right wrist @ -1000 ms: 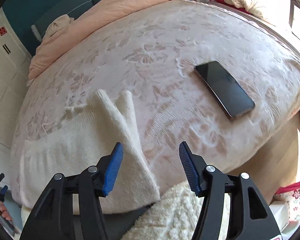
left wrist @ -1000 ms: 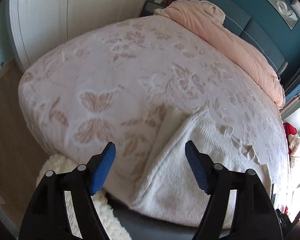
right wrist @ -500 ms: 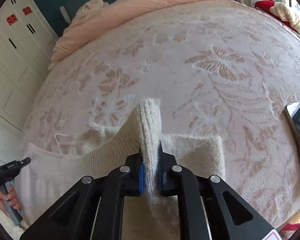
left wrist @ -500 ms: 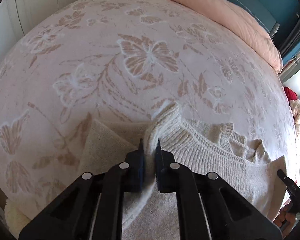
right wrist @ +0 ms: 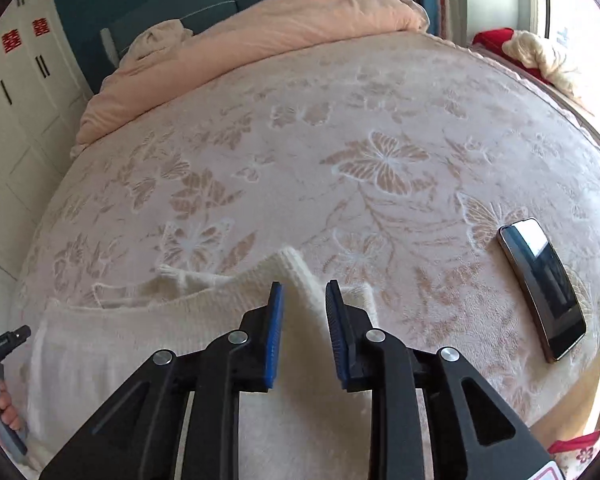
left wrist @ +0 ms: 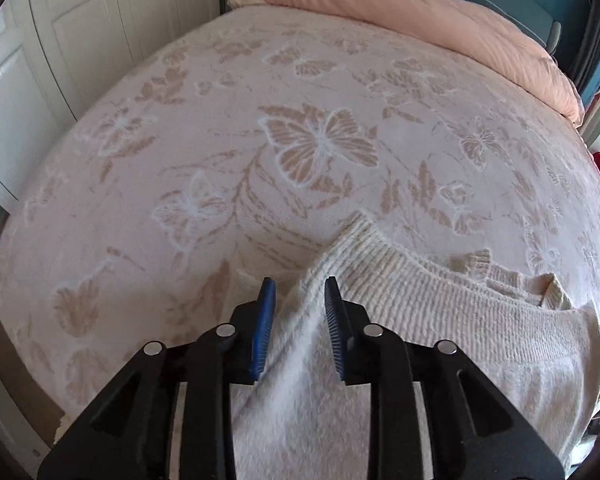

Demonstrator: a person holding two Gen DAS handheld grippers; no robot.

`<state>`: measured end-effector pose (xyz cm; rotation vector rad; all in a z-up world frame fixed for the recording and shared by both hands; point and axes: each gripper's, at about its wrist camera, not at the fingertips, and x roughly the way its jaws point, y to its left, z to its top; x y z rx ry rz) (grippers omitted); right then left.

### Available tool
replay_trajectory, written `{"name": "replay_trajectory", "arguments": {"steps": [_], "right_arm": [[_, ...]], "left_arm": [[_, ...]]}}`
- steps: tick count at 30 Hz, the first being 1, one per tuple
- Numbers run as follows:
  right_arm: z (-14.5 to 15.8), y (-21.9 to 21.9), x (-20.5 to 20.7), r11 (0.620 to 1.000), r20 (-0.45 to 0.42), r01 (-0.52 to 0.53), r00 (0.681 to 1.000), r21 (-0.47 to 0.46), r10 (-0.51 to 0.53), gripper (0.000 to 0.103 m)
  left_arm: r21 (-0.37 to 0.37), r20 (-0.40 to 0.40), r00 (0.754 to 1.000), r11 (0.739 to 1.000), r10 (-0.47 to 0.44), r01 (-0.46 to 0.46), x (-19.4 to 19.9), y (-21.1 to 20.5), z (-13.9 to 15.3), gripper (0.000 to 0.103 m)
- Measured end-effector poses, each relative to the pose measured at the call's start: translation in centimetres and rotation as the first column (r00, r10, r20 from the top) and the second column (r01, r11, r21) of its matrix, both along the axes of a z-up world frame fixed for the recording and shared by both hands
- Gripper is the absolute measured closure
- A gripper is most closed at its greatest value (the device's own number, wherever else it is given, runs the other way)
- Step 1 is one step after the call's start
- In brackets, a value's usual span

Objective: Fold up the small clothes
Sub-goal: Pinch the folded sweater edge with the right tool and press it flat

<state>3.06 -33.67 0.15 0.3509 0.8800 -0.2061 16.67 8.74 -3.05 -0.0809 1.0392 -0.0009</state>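
Sweater's [left wrist: 440,320] near hem below both views' bottom edge.

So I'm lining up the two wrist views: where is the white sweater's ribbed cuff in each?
Left wrist: the ribbed cuff sits just right of centre, beyond the left gripper.
Right wrist: the ribbed cuff is at centre, just beyond the right gripper.
Shared landmark: the pink duvet across the bed's far end.

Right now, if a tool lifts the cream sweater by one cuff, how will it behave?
Probably floppy: the sweater lies in soft folds on the bed, so the rest would drape and trail. Its fuzzy ribbed knit likely grips the blue pads rather than slipping. It looks light for its bulk and may stretch.
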Motion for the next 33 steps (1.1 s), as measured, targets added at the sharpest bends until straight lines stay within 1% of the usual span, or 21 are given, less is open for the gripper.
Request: {"name": "replay_trajectory", "arguments": {"steps": [2, 4, 6, 8, 9, 11, 13, 14, 15, 16, 17, 18, 19, 20, 23, 24, 25, 27, 29, 30, 33], "right_arm": [[-0.2, 4.4, -0.6, 0.991, 0.007, -0.112, 0.994, 0.072, 0.112, 0.078], [-1.6, 9.7, -0.6, 0.957, -0.012, -0.237, 0.97, 0.17, 0.242, 0.079], [-3.4, 14.1, -0.6, 0.932, -0.036, -0.313, 0.945, 0.181, 0.325, 0.082], [-5.2, 15.9, -0.4, 0.925, -0.08, -0.341, 0.93, 0.17, 0.358, 0.085], [-5.9, 15.5, -0.6, 0.934, -0.106, -0.328, 0.933, 0.145, 0.344, 0.089], [-6.7, 12.4, -1.6, 0.962, -0.133, -0.252, 0.955, 0.107, 0.265, 0.09], [-6.9, 7.2, -3.8, 0.98, -0.131, -0.127, 0.98, 0.155, 0.148, 0.095], [-6.9, 4.6, -5.1, 0.988, -0.14, -0.059, 0.987, 0.142, 0.079, 0.097], [-6.8, 2.5, -6.4, 0.992, -0.148, -0.011, 0.989, 0.124, 0.029, 0.103], [-6.9, 0.7, -7.5, 0.994, -0.16, 0.035, 0.987, 0.108, -0.017, 0.103], [-7.2, -0.8, -8.4, 0.994, -0.192, 0.089, 0.979, 0.067, -0.075, 0.101], [-7.7, -2.1, -9.2, 0.991, -0.199, 0.108, 0.976, 0.075, -0.092, 0.103], [-8.0, -2.9, -9.7, 0.984, -0.184, 0.11, 0.979, 0.139, -0.083, 0.103], [-8.0, -3.3, -10.0, 0.978, -0.18, 0.124, 0.979, 0.167, -0.094, 0.103], [-6.2, -1.2, -10.0, 0.991, -0.168, 0.109, 0.981, 0.083, -0.094, 0.103], [-5.4, -0.3, -9.9, 0.994, -0.143, 0.085, 0.987, 0.069, -0.074, 0.096], [-4.8, 0.4, -9.7, 0.996, -0.127, 0.065, 0.99, 0.059, -0.057, 0.095], [-5.3, 1.3, -9.1, 0.999, -0.148, 0.039, 0.988, 0.034, -0.034, 0.095], [-7.9, 1.5, -8.6, 0.999, -0.242, 0.031, 0.97, 0.026, -0.023, 0.095], [-8.6, 1.5, -8.6, 0.999, -0.252, 0.041, 0.967, 0.034, -0.031, 0.097], [-6.3, 2.3, -9.2, 0.998, -0.197, 0.053, 0.979, 0.041, -0.044, 0.094]], "left_arm": [[-0.03, 0.027, 0.999, 0.999, -0.043, 0.044, -2.9, -1.4, 1.8, 0.069], [-0.059, 0.024, 0.994, 0.992, -0.107, 0.109, -6.0, -3.9, 2.1, 0.061], [-0.076, 0.0, 0.985, 0.982, -0.171, 0.171, -8.5, -6.8, 1.0, 0.06], [-0.059, -0.047, 0.979, 0.979, -0.2, 0.197, -9.8, -8.9, -1.0, 0.06], [-0.049, -0.071, 0.977, 0.979, -0.203, 0.2, -10.2, -9.3, -2.0, 0.06], [-0.003, -0.077, 0.978, 0.981, -0.193, 0.193, -10.6, -8.7, -3.3, 0.059], [0.011, -0.065, 0.98, 0.982, -0.189, 0.19, -10.9, -7.2, -3.3, 0.058], [0.018, -0.072, 0.983, 0.985, -0.169, 0.171, -10.9, -6.3, -3.3, 0.058], [0.015, -0.085, 0.986, 0.99, -0.141, 0.142, -10.8, -5.2, -3.3, 0.054], [-0.004, -0.098, 0.989, 0.994, -0.112, 0.112, -10.8, -4.2, -3.4, 0.049], [-0.025, -0.103, 0.991, 0.996, -0.087, 0.085, -10.9, -3.3, -3.6, 0.049], [-0.034, -0.102, 0.992, 0.997, -0.073, 0.07, -11.0, -2.7, -3.7, 0.049], [-0.031, -0.101, 0.992, 0.997, -0.072, 0.07, -11.1, -2.5, -3.9, 0.049], [-0.025, -0.096, 0.992, 0.997, -0.077, 0.075, -11.2, -2.6, -4.0, 0.049], [0.014, -0.086, 0.993, 0.997, -0.074, 0.076, -11.3, -3.3, -3.9, 0.049], [0.027, -0.086, 0.994, 0.997, -0.073, 0.076, -11.3, -3.5, -3.8, 0.049], [0.034, -0.086, 0.993, 0.996, -0.074, 0.077, -11.4, -3.7, -3.7, 0.049], [0.044, -0.088, 0.993, 0.996, -0.077, 0.081, -11.5, -3.7, -3.5, 0.049], [0.043, -0.091, 0.993, 0.996, -0.076, 0.08, -11.6, -3.6, -3.6, 0.048], [0.043, -0.09, 0.993, 0.996, -0.075, 0.079, -11.6, -3.5, -3.6, 0.049], [0.047, -0.089, 0.993, 0.996, -0.077, 0.081, -11.8, -3.5, -3.6, 0.048]]}}
